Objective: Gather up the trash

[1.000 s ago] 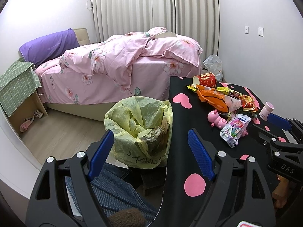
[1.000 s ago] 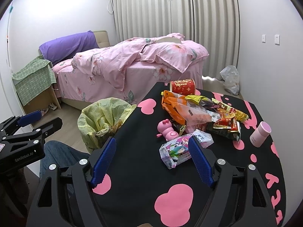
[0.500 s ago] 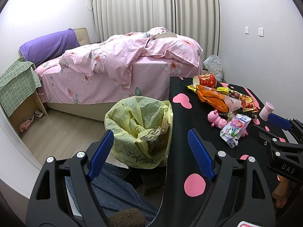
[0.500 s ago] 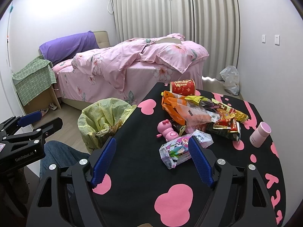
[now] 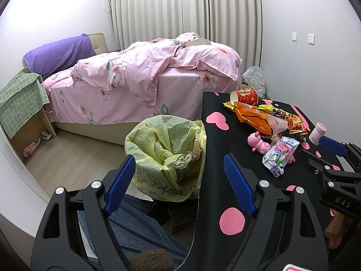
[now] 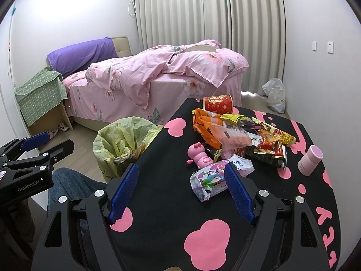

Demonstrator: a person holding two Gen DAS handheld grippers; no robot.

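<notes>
A bin lined with a yellow bag [image 5: 167,155] [image 6: 123,140] stands on the floor at the left edge of the black table [image 6: 162,194]. Trash lies on the table: a colourful tissue packet [image 6: 214,176] [image 5: 281,155], an orange bag [image 6: 216,131] [image 5: 252,117], several snack wrappers [image 6: 270,144] and a tipped red paper cup [image 6: 217,103] [image 5: 244,96]. My left gripper [image 5: 178,185] hangs open, empty, above the bin's near side. My right gripper [image 6: 180,194] is open over the table, just short of the tissue packet.
A pink toy [image 6: 199,155] lies beside the wrappers and a pink cup [image 6: 310,160] stands at the table's right. A bed with pink bedding [image 5: 144,79] fills the back. A person's denim-clad leg [image 5: 135,228] is below the left gripper. A white plastic bag [image 6: 274,94] sits by the wall.
</notes>
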